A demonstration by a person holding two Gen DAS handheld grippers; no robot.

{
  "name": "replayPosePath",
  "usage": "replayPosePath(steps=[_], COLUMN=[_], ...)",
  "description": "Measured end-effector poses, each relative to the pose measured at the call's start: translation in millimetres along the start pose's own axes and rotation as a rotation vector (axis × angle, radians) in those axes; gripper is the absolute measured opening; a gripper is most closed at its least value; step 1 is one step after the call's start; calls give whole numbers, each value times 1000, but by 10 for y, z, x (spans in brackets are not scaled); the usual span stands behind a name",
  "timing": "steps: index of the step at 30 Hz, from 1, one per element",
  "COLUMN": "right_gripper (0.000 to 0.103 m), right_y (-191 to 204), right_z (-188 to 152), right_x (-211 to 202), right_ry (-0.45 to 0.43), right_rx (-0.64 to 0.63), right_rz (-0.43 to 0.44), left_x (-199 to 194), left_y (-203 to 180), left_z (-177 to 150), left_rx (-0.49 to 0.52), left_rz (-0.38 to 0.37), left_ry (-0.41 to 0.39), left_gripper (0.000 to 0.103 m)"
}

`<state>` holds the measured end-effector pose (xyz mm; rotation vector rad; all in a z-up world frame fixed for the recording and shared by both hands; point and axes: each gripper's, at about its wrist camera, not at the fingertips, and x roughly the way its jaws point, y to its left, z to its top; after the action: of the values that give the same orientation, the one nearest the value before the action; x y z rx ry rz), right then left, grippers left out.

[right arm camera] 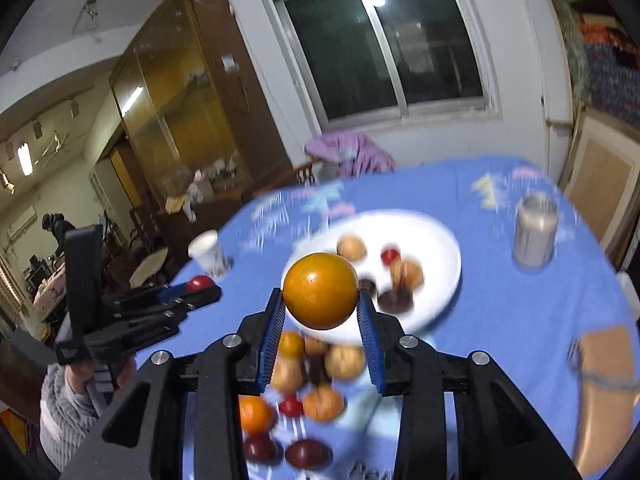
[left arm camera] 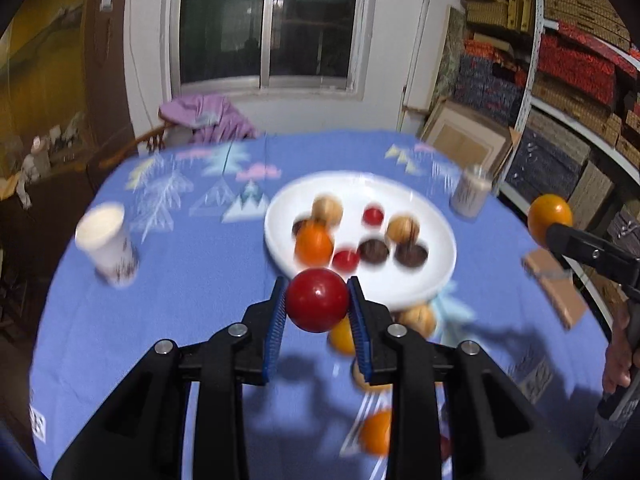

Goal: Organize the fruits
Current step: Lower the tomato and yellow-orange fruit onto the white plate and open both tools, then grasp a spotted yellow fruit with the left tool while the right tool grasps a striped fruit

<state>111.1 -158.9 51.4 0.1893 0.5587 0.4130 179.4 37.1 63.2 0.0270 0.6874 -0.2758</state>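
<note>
A: Tongs?
B: Left gripper (left arm camera: 317, 300) clamps a red fruit (left arm camera: 317, 299), frame centre; right gripper (right arm camera: 320, 292) clamps an orange (right arm camera: 320, 290).
A: Progress?
B: Partway, I'd judge. Loose fruit (right arm camera: 320, 400) lies low in frame; beyond, the plate (left arm camera: 440, 240) already carries several.

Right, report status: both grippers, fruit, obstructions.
Left gripper shut on round red fruit. Right gripper shut on round orange fruit. Both above blue tablecloth, short of white round plate. Nothing between.

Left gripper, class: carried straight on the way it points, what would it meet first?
Probably the white plate: the left gripper, shut on a red fruit, points at its near rim. Height above the table is unclear.
</note>
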Motion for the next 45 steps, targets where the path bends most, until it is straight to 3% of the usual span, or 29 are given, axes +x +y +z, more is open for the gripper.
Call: replayPosePath(steps=[4,7,15,22,25,27,28,31,33,34,36,39,42,45], right_gripper=[37,37,38,38,38,42,48,54,64,67,84,95,97,97], right_y=[-7,-147,-235,-151,-152,-173,-182,-192,-216,-221,-268,-359,-538,-774], right_z=[373,319,-182,-363,-397,-389,-370,-276,-169,-123,-39,-100,-350,-601], right_x=[329,786,1521,1713,1731,1713,1677,1467,1205,1060,749,399,262,255], right_ry=[-15,71,256,309,317,323,319,280,207,164,68,-46,-67,-17], right_rx=[-46,-35,-75,-100,-105,-92,-85,-67,-31,-6,60,133,208,313], right_rz=[-84,-118,-113,-126,-127,-115,-110,-85,-62,-49,-5,16,-16,-25], left_x=[351,759,1599,1873,1852,1788,1731,1480,1248,1102,876,577,459,451], left_y=[-180,-208,-300,-381,-400,-387,-364,-233,-90,-7,117,273,343,300], left_z=[473,618,535,394,389,404,416,442,420,380,253,-135,-481,-661], left_rx=[-7,-35,-4,6,17,12,1,-39,-77,-91,-102,-105,-110,-98], left_rz=[-13,-6,-24,-35,-26,-9,-7,-15,4,31,77,136,165,160], left_ry=[-15,27,160,204,185,171,157,133,98,74,48,20,34,60], left_gripper=[29,29,29,30,47,70,71,76,91,93,95,98,98,98])
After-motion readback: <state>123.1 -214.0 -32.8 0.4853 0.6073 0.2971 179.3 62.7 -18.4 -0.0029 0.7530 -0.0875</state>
